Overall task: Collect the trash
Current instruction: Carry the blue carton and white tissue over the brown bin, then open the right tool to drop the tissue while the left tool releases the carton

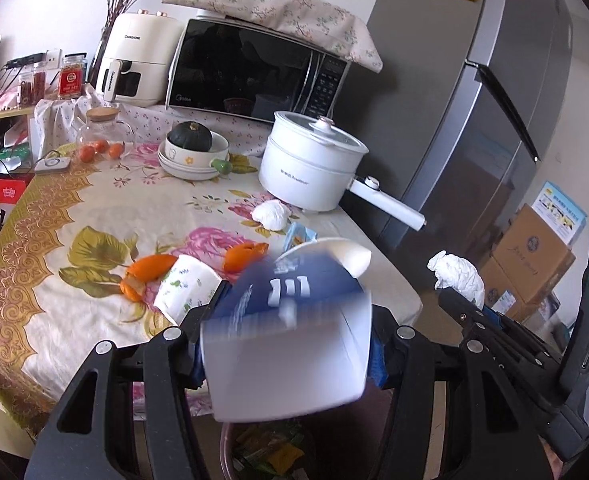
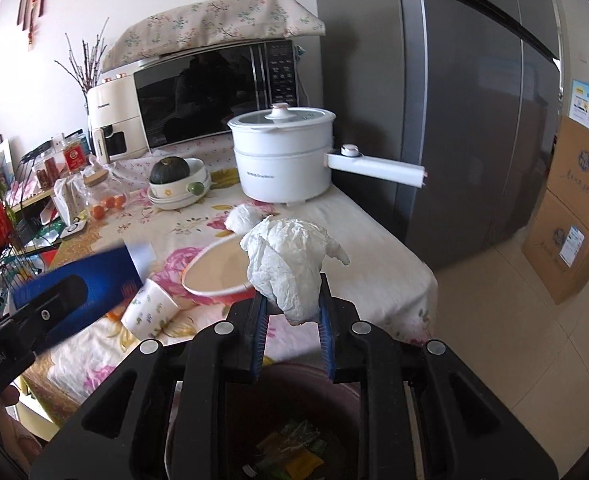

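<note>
My left gripper (image 1: 290, 320) has a blurred blue and white carton (image 1: 290, 332) between its fingers, above the dark trash bin (image 1: 262, 456). Whether the fingers still grip it is unclear. The carton also shows in the right wrist view (image 2: 90, 284). My right gripper (image 2: 292, 304) is shut on a crumpled white tissue (image 2: 290, 264), held above the bin (image 2: 294, 440), which holds wrappers. On the floral tablecloth (image 1: 74, 216) lie orange peels (image 1: 150, 270), a tipped paper cup (image 1: 186, 284), another tissue wad (image 1: 272, 214) and a paper bowl (image 2: 218, 272).
A white electric pot (image 1: 314, 164) with a long handle stands at the table's far right edge. Stacked bowls with a green squash (image 1: 192, 148), a glass jar, a microwave (image 1: 254, 68) and an air fryer sit behind. A grey fridge (image 1: 474, 120) and cardboard boxes (image 2: 574, 216) stand to the right.
</note>
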### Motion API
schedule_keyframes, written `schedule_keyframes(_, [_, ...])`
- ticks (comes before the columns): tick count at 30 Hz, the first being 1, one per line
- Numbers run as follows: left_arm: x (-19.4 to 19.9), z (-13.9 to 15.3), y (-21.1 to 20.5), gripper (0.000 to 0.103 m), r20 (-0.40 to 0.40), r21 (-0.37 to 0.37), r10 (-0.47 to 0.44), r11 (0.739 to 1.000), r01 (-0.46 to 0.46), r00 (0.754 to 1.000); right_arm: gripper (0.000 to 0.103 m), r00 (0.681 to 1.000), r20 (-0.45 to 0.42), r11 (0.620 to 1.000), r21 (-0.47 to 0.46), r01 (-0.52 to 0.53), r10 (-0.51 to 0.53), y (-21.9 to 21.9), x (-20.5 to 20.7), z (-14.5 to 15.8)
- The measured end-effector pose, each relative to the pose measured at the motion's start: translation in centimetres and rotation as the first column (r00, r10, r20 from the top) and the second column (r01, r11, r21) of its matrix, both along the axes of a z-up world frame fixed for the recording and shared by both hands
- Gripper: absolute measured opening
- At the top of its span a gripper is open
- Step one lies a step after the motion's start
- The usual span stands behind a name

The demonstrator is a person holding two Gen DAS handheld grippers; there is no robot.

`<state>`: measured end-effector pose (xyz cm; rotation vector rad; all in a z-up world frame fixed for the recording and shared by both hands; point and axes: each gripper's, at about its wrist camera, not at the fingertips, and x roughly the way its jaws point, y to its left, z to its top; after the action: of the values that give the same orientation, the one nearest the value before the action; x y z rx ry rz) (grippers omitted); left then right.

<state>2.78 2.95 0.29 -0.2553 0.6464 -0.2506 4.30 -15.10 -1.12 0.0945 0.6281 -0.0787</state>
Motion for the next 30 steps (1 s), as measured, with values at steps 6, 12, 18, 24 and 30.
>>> schedule_keyframes(6, [-1.2,-1.4,-2.1,0.055,-0.031,0.013,-0.066,0.998,0.067,0.997,0.021,0.998,-0.062,0.999,0.013,0.032,-0.031,-1.9,-2.1,-2.5])
schedule_keyframes(12, [-2.6,-2.2,-4.1,0.055,-0.043,0.042,-0.118,0.992,0.12,0.992,0.023,0.99,-0.126,0.998,0.019,0.061,-0.058,-3.6,-3.9,-4.7])
schedule_keyframes(18, [-3.1,-2.9,-5.1,0.055,-0.069,0.055,-0.136,0.989,0.14,0.988,0.045,0.985,-0.157,0.996,0.037,0.078,-0.072,-4.2,-4.7,-5.9])
schedule_keyframes(24, [-3.4,-3.4,-5.8,0.056,-0.087,0.064,-0.146,0.986,0.151,0.985,0.053,0.985,-0.149,0.996,0.024,0.091,-0.087,-4.6,-5.1,-5.8])
schedule_keyframes(30, [-3.6,-3.9,-6.4,0.056,-0.107,0.08,-0.155,0.983,0.164,0.982,0.07,0.984,-0.124,0.991,0.011,0.132,-0.129,-5.5,-5.5,-5.6])
